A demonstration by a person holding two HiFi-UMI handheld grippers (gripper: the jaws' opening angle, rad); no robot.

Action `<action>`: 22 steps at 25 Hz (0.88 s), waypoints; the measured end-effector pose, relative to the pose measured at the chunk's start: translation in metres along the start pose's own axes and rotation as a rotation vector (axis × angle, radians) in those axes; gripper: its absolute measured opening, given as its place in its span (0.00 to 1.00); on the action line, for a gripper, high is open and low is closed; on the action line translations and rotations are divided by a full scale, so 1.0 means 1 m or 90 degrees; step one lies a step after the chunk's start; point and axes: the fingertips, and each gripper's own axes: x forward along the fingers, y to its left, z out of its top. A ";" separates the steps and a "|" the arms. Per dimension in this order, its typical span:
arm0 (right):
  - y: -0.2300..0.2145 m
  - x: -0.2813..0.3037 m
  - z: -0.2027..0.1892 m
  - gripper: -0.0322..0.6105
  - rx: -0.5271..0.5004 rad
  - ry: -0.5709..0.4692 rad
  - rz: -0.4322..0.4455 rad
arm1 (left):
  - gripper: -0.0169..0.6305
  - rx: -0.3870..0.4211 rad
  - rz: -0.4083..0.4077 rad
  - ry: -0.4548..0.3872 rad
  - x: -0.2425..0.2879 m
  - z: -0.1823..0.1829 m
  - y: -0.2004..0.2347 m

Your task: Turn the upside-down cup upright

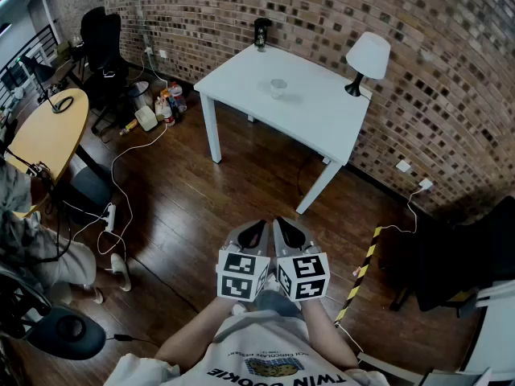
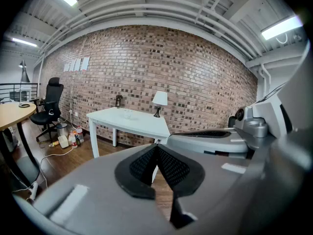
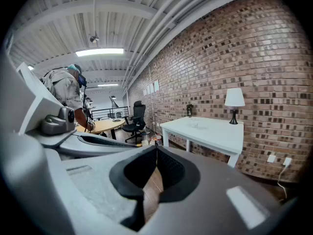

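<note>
The small clear cup stands alone near the middle of the white desk, well apart from you across the wooden floor. It is too small here to tell which end is up. Your left claw and right claw are side by side close to your body. Both are pinched together with nothing between the pads.

The likeliest slip, I'd judge, is arriving with a claw like that. A closed tip meeting a light cup would shove it or tip it over rather than grip it, so spread one claw before you are over the desk.

The cup looks transparent and slick, and a loose pinch partway through the flip could let it drop and roll toward the desk edge.

The white-shaded lamp at the far corner and the dark bottle at the back edge stand clear of the cup. A wide swing of your free claw could reach them all the same.

On the walk in, a white cable trails on the left and a yellow-and-black striped strip lies on the right. Either could catch a foot.
</note>
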 end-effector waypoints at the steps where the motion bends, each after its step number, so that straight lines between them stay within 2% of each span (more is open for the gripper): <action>1: -0.004 0.008 0.001 0.06 0.000 -0.001 -0.001 | 0.03 0.002 -0.002 0.000 0.008 0.003 0.004; 7: -0.035 0.054 0.011 0.06 0.001 -0.006 -0.001 | 0.03 0.008 -0.002 -0.001 0.057 0.018 0.027; 22: -0.163 0.177 0.070 0.06 -0.004 -0.006 0.044 | 0.03 -0.001 0.046 0.016 0.225 0.091 0.068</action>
